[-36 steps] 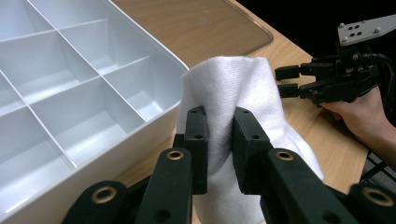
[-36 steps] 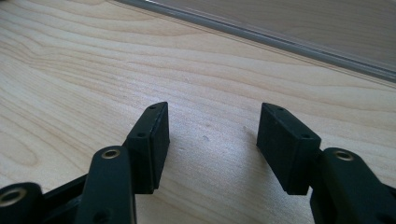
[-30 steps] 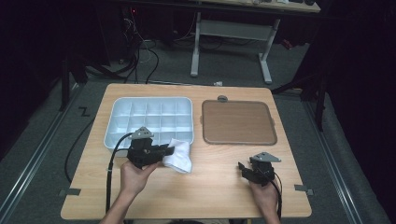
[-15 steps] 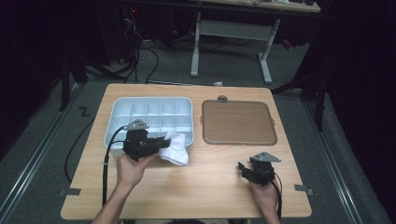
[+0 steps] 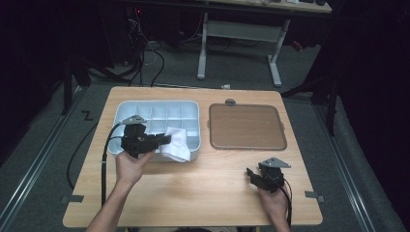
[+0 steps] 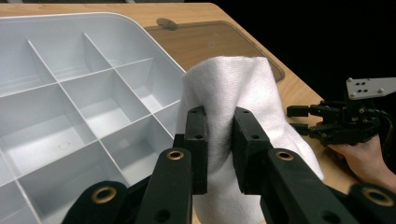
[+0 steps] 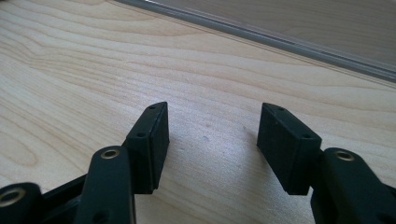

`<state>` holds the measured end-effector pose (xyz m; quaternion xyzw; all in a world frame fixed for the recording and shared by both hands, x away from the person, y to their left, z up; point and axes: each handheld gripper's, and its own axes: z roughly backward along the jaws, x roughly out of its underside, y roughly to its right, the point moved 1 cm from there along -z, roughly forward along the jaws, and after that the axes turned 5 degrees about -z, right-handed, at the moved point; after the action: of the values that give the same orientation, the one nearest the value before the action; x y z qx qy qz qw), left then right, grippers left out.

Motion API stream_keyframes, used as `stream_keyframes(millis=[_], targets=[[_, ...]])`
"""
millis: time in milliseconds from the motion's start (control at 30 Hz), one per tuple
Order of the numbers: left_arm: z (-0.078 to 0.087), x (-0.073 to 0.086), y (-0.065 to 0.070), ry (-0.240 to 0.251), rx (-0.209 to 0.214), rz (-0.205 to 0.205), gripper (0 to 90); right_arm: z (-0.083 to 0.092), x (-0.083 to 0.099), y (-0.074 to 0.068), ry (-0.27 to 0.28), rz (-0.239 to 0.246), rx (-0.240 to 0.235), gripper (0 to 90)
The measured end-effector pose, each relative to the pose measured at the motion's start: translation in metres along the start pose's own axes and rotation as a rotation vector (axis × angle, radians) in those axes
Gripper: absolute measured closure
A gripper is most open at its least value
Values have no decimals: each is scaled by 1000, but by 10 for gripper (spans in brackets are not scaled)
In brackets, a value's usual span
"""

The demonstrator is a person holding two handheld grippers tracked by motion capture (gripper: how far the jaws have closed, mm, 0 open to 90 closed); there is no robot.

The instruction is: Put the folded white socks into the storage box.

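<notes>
The left gripper (image 5: 167,139) is clamped on a white cloth (image 5: 176,143); in the left gripper view the two pads (image 6: 198,135) pinch a fold of the cloth (image 6: 233,93) tightly between them, with the rest of it bunched above and hanging below. The cloth sits at the near right corner of the tray (image 5: 126,107), part of it over the tray's last compartments and part draped over its near rim toward the table (image 5: 203,193). The tray (image 6: 70,93) is a pale divided box, and every compartment that can be seen is bare.

The right gripper (image 5: 252,175) rests on the table well away from the tray, near the table's front right, beyond the near edge of the brown lid (image 5: 245,126). Its jaws stand apart with nothing between them, just wood grain under the pads (image 7: 152,140). The same gripper (image 6: 303,119) appears far off in the left gripper view, idle.

As for progress, the pick-up looks done: the cloth is firmly held and brought to the tray. Whether it is meant for wiping the compartments or for lying inside, that part seems barely begun, since the cloth reaches only the corner cells and hangs half outside. The rest of the tray is untouched by it, the lid lies beside the tray rather than on it, and the right hand has no share in the work yet.
</notes>
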<state>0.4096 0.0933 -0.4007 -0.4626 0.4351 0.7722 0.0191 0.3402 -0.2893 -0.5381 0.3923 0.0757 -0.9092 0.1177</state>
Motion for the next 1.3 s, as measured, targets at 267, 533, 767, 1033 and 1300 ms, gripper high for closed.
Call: stream_keyframes(millis=[267, 533, 767, 1033, 1300], targets=[[-4, -7, -10, 8, -16, 14, 782, 0, 0, 0, 0, 0, 0, 440], [-8, -16, -28, 20, -27, 55, 782, 0, 0, 0, 0, 0, 0, 440], [-13, -18, -43, 16, -46, 78, 782, 0, 0, 0, 0, 1, 1, 439], [-16, -15, -66, -9, -90, 110, 782, 0, 0, 0, -1, -1, 1, 437], [-20, -9, -74, -19, -156, 30, 782, 0, 0, 0, -1, -2, 1, 436]])
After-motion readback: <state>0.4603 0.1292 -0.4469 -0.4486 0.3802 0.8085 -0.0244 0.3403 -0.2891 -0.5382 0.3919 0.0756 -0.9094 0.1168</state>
